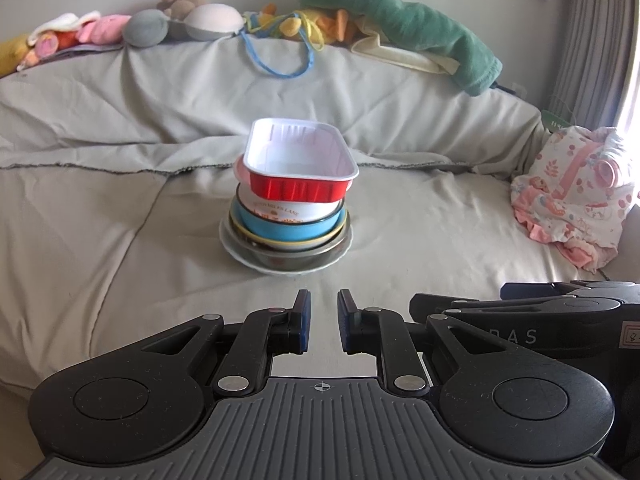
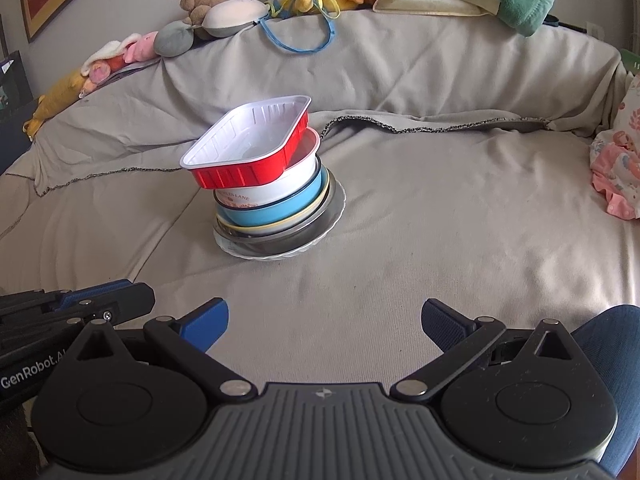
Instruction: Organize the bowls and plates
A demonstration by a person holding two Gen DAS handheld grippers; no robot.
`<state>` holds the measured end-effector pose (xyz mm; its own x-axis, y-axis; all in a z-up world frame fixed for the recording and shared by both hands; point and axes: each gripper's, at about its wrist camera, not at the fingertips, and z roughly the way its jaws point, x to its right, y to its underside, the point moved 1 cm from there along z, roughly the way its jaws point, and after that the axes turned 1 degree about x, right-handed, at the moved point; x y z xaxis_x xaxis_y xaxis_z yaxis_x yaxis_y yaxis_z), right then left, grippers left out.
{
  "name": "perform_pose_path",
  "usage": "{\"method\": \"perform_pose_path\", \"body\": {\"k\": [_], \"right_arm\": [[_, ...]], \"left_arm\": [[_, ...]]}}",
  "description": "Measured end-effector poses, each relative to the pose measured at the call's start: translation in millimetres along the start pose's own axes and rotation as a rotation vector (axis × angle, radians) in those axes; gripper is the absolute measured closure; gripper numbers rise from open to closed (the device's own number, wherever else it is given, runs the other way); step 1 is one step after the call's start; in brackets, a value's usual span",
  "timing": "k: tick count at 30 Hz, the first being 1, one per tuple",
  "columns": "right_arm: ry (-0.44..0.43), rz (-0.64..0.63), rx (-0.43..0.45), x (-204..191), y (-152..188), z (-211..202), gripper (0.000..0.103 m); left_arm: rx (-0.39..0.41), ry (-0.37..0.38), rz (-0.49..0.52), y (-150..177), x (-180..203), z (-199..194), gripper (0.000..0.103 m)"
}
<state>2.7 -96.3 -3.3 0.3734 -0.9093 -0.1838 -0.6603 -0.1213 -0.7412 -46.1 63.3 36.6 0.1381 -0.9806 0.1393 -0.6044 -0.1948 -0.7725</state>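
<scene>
Grey bedding is covering the bed [image 1: 120,208] we are working over, with soft toys [image 1: 176,16] lining its far edge and a pink patterned cloth [image 1: 572,196] lying at the right. Mid-bed, we are looking at one stack: a white plate [image 1: 248,258] is carrying a steel bowl [image 1: 296,258], a blue bowl [image 1: 280,230], a white printed bowl [image 1: 296,210] and, tilting on top, a red foil tray [image 1: 300,160]. Our left hand-held gripper [image 1: 323,318] is hovering near us with its jaws drawn together on nothing; our right hand-held gripper [image 2: 325,322] is hovering with jaws spread wide apart, well short of the stack.
</scene>
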Motion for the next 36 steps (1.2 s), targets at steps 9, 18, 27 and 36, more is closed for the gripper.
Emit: {"method": "perform_pose_path", "body": {"k": [9,18,27,36], "right_arm": [[-0.001,-0.003,-0.004,-1,1,0,0.000],[0.001,0.002,-0.010,0,1,2,0.000],[0.000,-0.001,-0.008,0,0,2,0.000],[-0.019,-0.011,-0.018,0,-3,7,0.000]], "left_arm": [[-0.007,0.002,-0.006,3,1,2,0.085],[-0.010,0.001,-0.008,4,1,3,0.085],[-0.020,-0.007,-0.016,7,3,6,0.085],[-0.035,-0.017,-0.056,5,0,18,0.086]]}}
